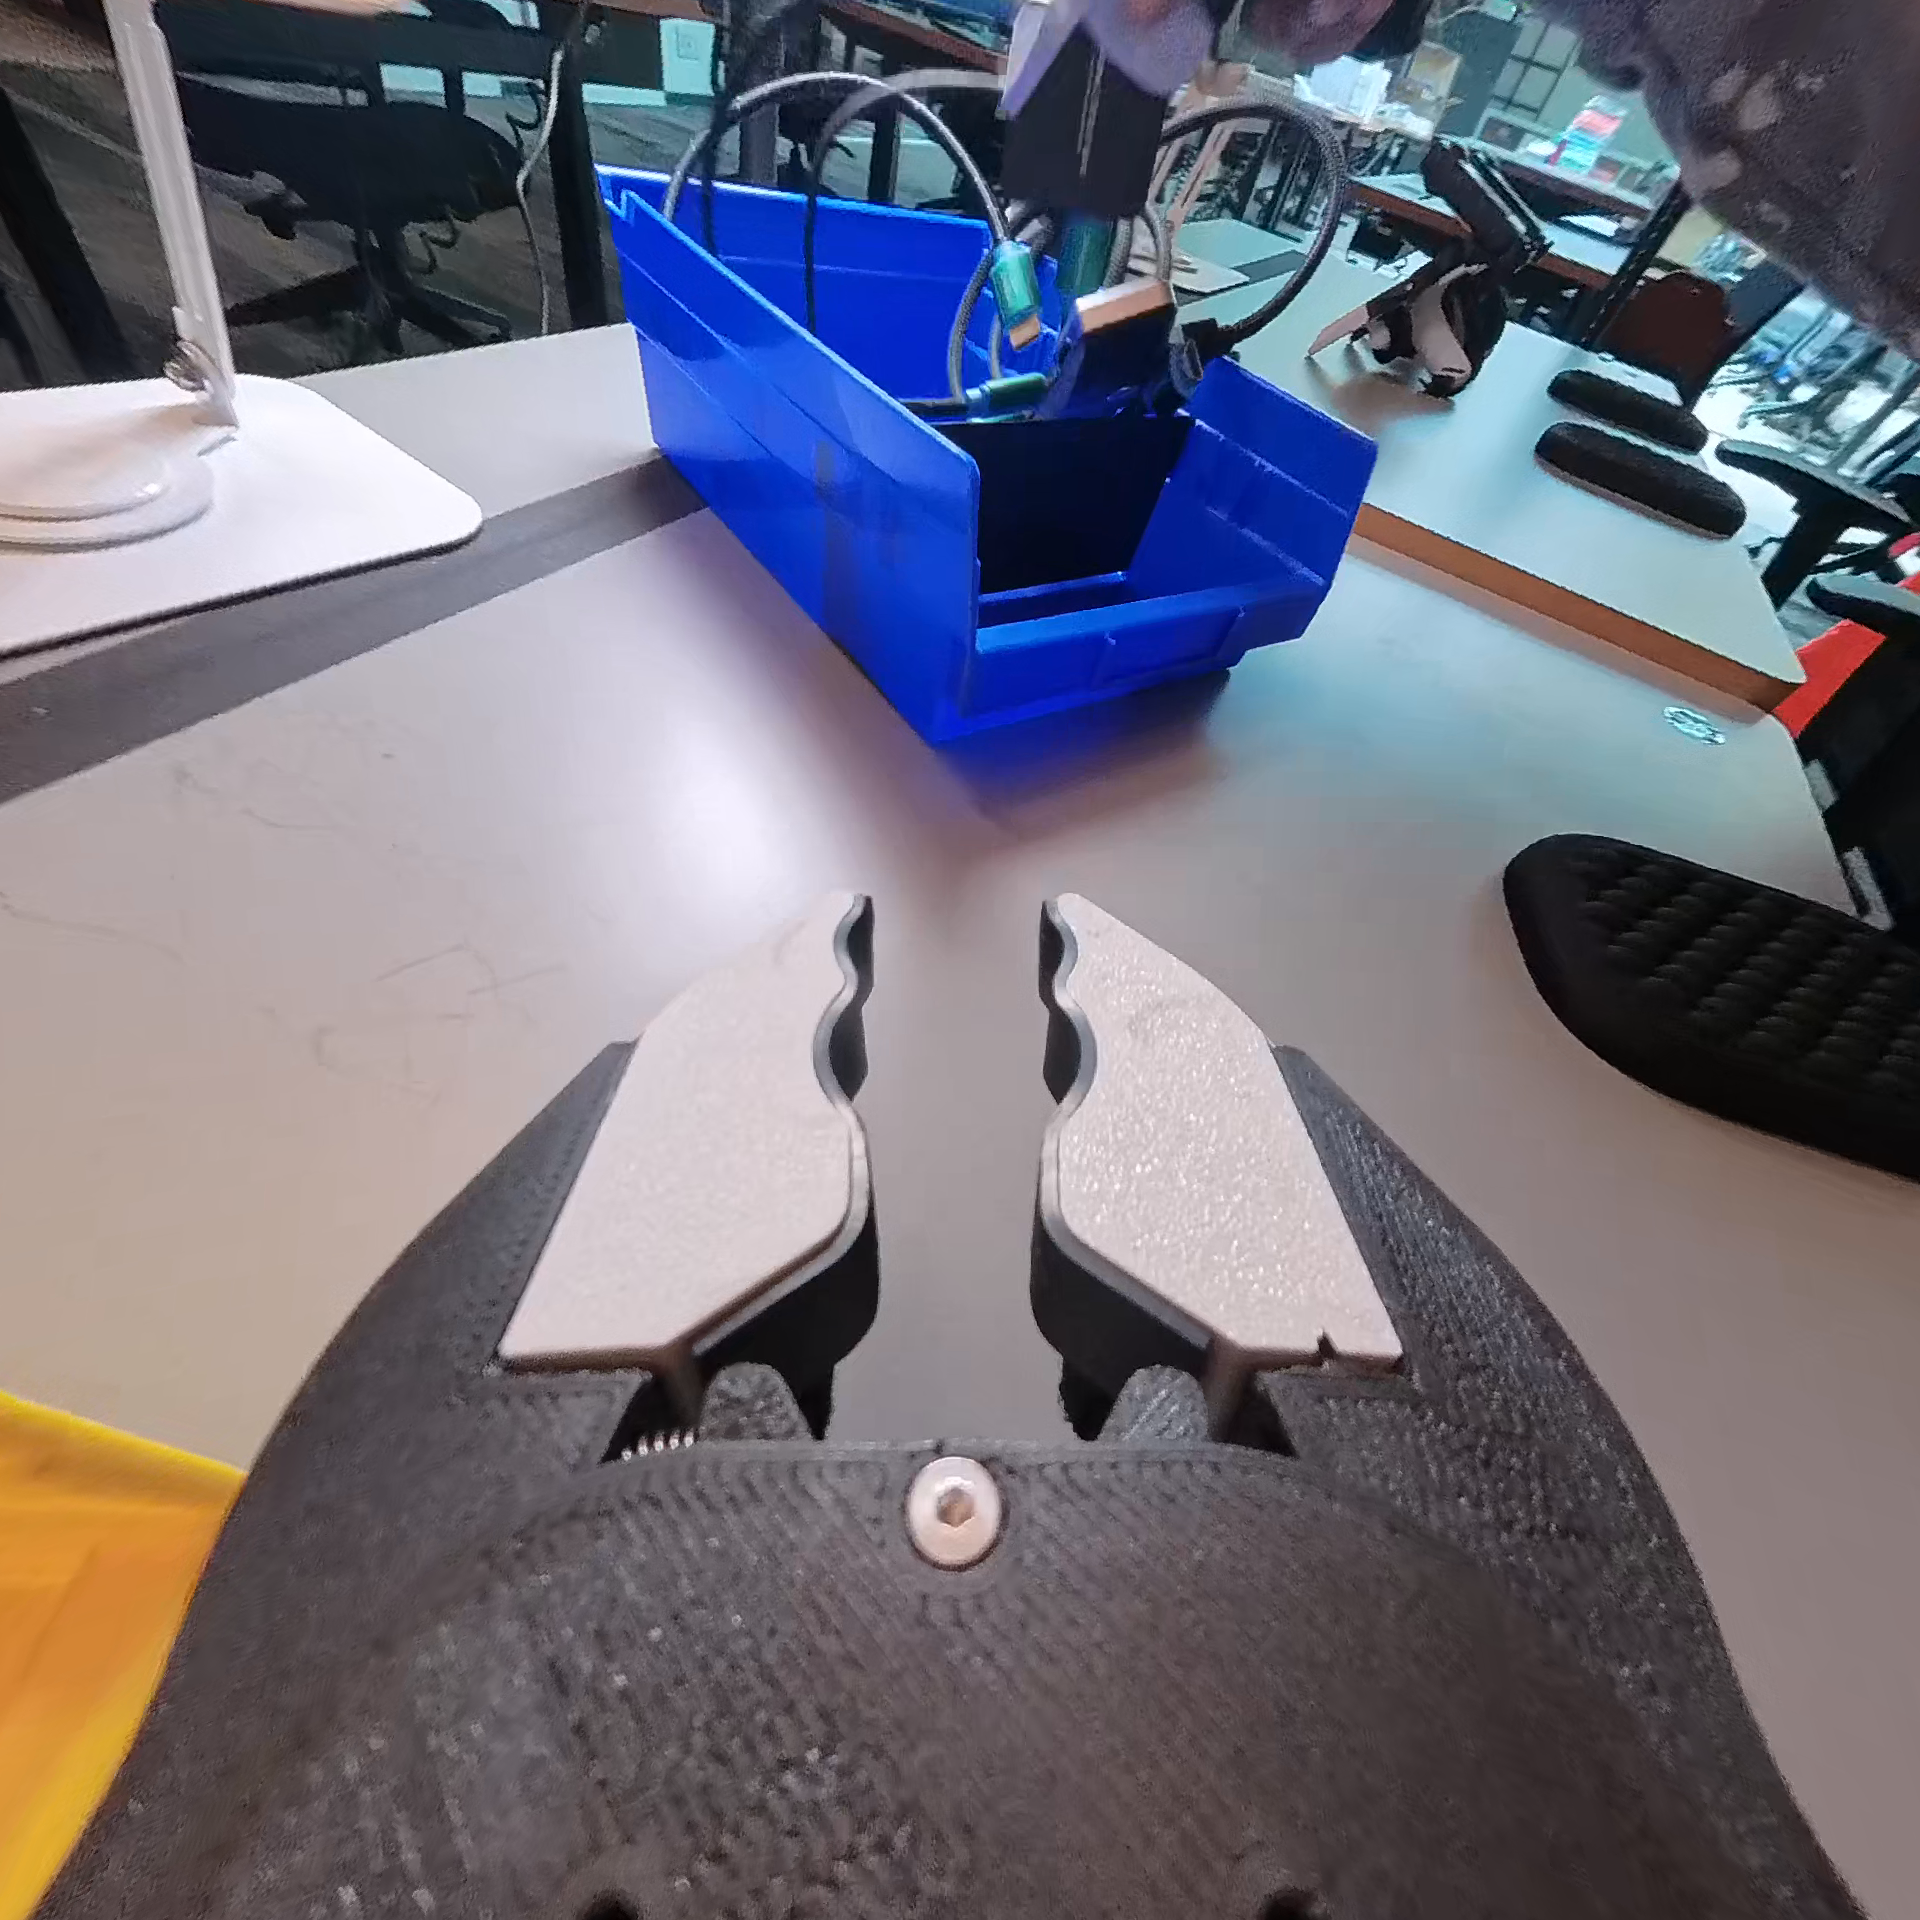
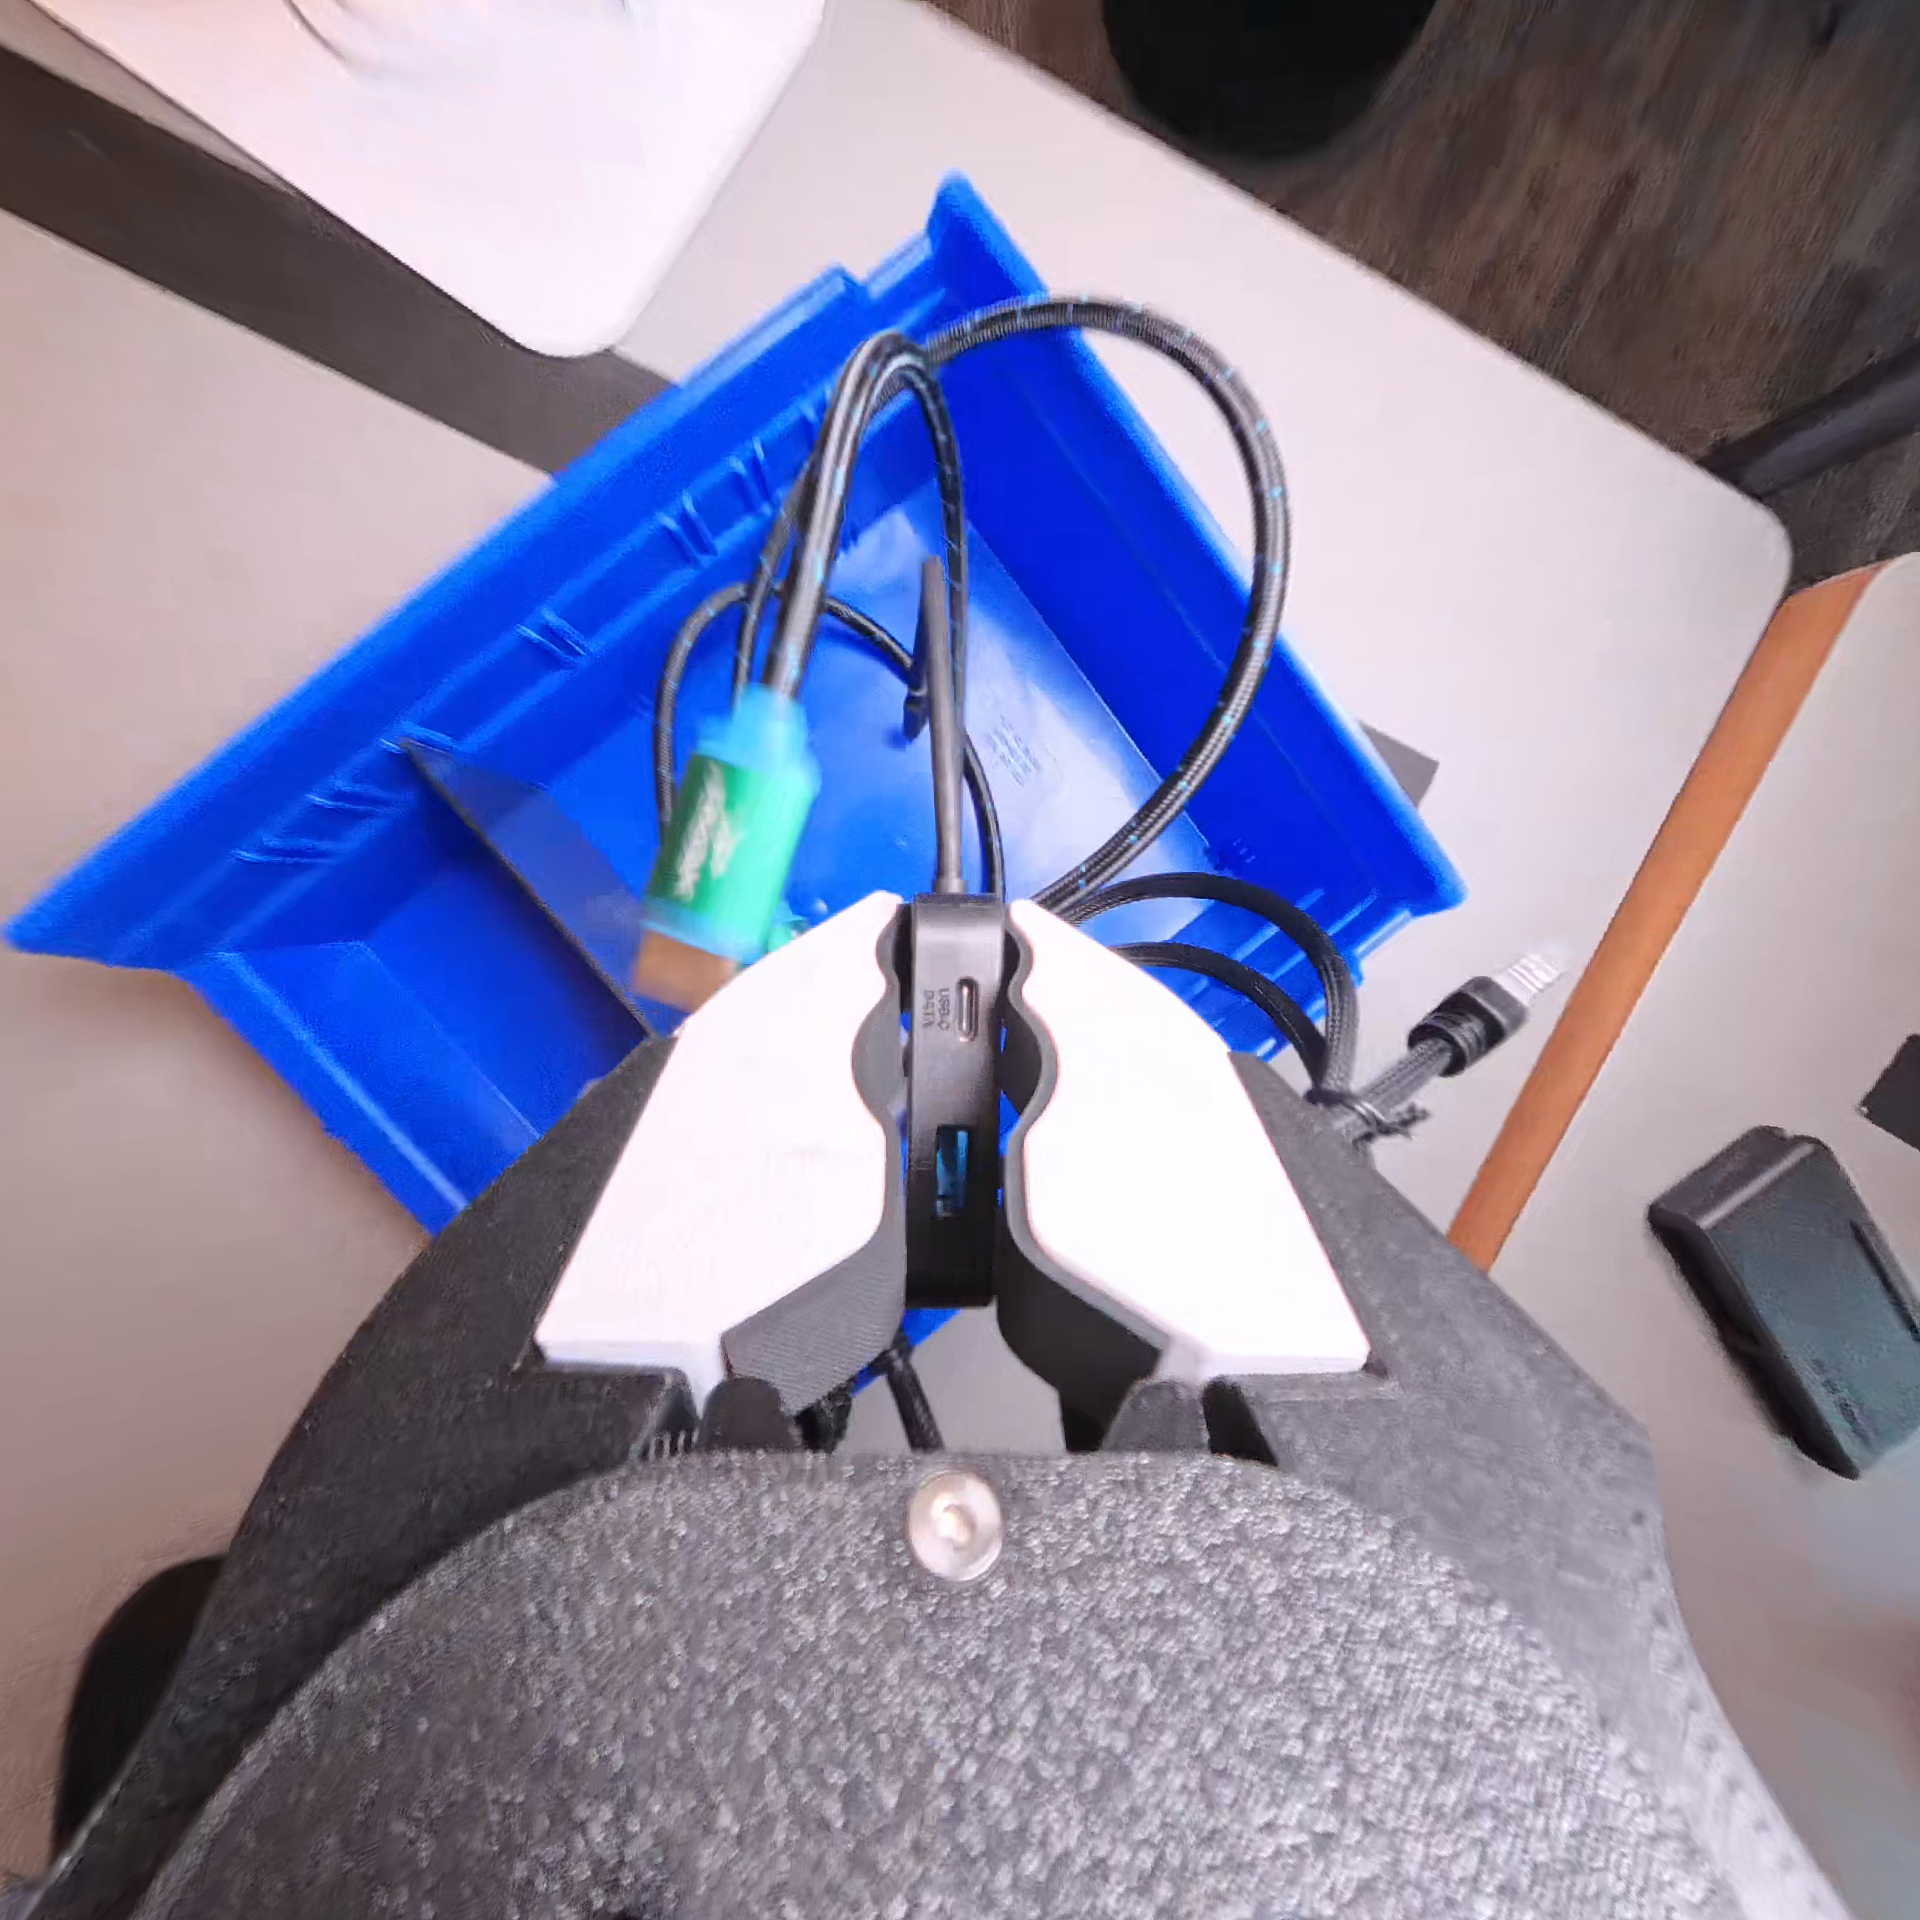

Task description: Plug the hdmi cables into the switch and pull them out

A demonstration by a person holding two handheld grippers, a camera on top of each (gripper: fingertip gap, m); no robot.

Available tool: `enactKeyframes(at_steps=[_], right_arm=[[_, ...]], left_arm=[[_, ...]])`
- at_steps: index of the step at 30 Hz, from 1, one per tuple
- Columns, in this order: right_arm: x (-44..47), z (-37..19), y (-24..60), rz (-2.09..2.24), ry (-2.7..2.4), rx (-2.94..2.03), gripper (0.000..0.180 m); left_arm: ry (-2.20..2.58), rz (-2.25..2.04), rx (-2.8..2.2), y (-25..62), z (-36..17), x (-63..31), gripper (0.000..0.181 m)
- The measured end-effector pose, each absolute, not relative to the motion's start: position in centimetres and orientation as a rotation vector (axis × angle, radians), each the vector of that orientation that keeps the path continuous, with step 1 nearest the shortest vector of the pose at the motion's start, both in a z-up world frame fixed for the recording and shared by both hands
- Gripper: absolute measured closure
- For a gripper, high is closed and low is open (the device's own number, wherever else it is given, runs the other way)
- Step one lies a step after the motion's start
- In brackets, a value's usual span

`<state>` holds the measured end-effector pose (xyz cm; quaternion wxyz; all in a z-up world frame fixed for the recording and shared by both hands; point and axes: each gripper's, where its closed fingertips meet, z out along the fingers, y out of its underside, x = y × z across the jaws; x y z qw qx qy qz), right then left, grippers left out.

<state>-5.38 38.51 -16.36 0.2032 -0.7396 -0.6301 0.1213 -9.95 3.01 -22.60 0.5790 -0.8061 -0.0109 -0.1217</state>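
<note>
My right gripper (image 2: pixel 954 914) is shut on a slim black switch (image 2: pixel 951 1091) and holds it edge-up above a blue bin (image 2: pixel 416 935). A thin black lead runs out of the switch's far end. A green HDMI plug (image 2: pixel 727 831) with a gold tip hangs blurred just left of the fingertips. Black braided cables (image 2: pixel 1257 582) loop over the bin. My left gripper (image 1: pixel 956 914) is open and empty, low over the grey table, short of the bin (image 1: pixel 831 468). In the left wrist view, green plugs (image 1: pixel 1013 281) dangle over the bin under the blurred right gripper (image 1: pixel 1091 208).
A white lamp base (image 1: pixel 208 488) stands at the far left. A black padded armrest (image 1: pixel 1714 997) lies at the right. A yellow object (image 1: pixel 62 1558) is at the lower left. A black box (image 2: pixel 1808 1309) lies on the adjoining table, with a cable plug (image 2: pixel 1496 997) near the seam.
</note>
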Motion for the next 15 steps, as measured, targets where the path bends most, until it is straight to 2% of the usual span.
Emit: enactKeyframes(at_steps=[4,7,11,15], right_arm=[[-6.1,-17.1,38.3,0.228,-1.849,-1.990,0.162],[-5.3,-15.4,38.0,0.203,-1.899,-1.939,0.150],[-4.3,-10.1,37.2,0.326,-1.830,-1.793,0.145],[-3.7,-3.9,30.5,0.632,-1.764,-1.469,0.146]], left_arm=[[-0.025,-0.226,-1.882,2.6,-22.4,-10.7,0.150],[-0.032,-0.240,-1.888,2.6,-22.6,-11.0,0.150],[-0.032,-0.232,-1.895,2.6,-22.7,-11.2,0.149],[-0.037,-0.214,-1.906,2.5,-22.6,-11.4,0.148]])
